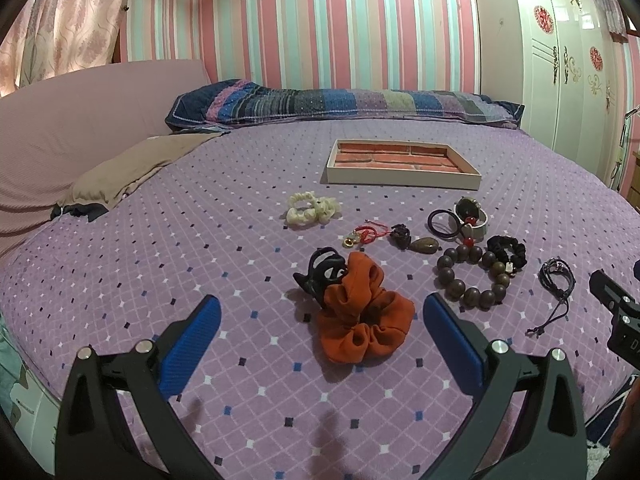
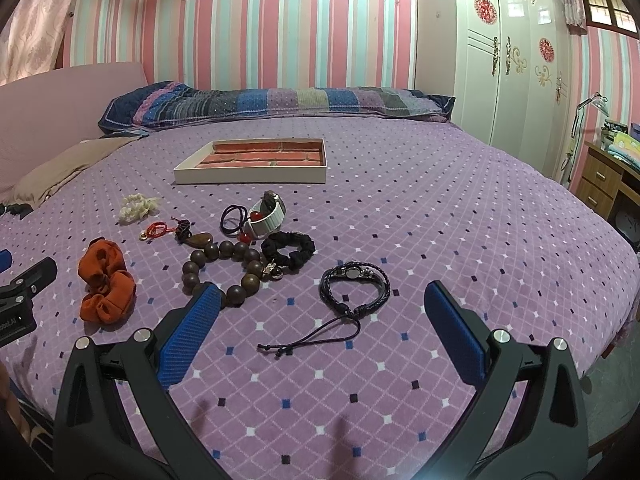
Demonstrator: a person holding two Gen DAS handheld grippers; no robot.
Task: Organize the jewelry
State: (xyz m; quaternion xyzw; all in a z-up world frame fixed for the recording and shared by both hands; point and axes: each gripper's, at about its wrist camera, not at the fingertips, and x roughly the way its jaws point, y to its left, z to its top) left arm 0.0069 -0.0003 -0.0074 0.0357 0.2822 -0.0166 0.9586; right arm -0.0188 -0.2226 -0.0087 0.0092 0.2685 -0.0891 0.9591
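1. The left claw (image 1: 322,320) hangs spread wide and pinching nothing, with the orange scrunchie (image 1: 362,320) on the bed (image 1: 160,280) between its fingers and the black hair clip (image 1: 318,276) touching the scrunchie just ahead and to the left; closing here could catch clip and cloth together, or drag soft fabric along the bedspread
2. Ahead and right of the left claw, the wooden bead bracelet (image 1: 474,276), black scrunchie (image 1: 506,252) and white watch (image 1: 470,216) lie touching or overlapping, so lifting one may pull a neighbour with it
3. The right claw (image 2: 322,318) is also spread and empty; the braided black bracelet (image 2: 354,286) lies between its fingers, its loose cord trailing back toward the claw, and that tail could snag a finger or dangle
4. The right claw's left finger (image 2: 192,328) sits just beside the beads, so a sideways nudge could scatter them
5. The tray (image 2: 252,176), brick-patterned inside, lies well ahead of both claws; it looks empty, though a small dark speck inside is too small to tell
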